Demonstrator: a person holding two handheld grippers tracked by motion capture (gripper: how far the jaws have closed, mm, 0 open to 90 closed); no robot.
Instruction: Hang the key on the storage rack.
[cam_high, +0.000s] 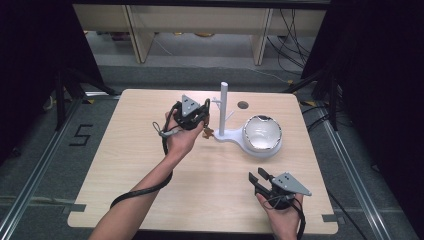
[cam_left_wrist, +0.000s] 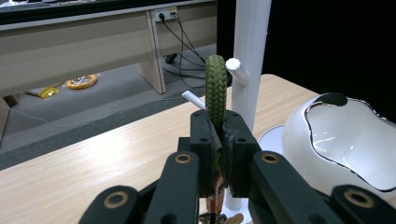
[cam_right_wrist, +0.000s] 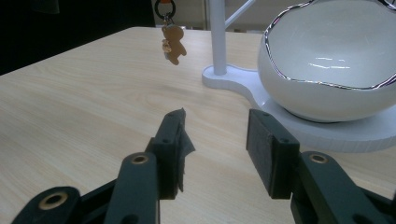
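Left claw (cam_left_wrist: 218, 140) clamped on a green cord (cam_left_wrist: 215, 88), held beside the white stand (cam_left_wrist: 251, 42), charm (cam_right_wrist: 173, 44) dangling above the counter (cam_high: 150, 150). Right claw (cam_right_wrist: 217, 140) half open, empty, resting near the bowl (cam_right_wrist: 336, 60).

We log 1 light wooden table (cam_high: 150, 165) with a small dark round hole (cam_high: 243, 105) near its far edge. On it stands 1 white stand (cam_high: 223, 112), an upright post with short pegs, joined by its base to 1 white bowl (cam_high: 262, 135) with a dark-edged rim. The left gripper (cam_high: 200, 117), carried in a raised hand (cam_high: 181, 140), sits just beside the post; a small brown charm (cam_high: 207, 132) hangs below it. The right gripper (cam_high: 257, 177) rests near the table's near right edge, jaws apart with nothing between them. We note 1 "5" marked on the floor (cam_high: 80, 135) at left.
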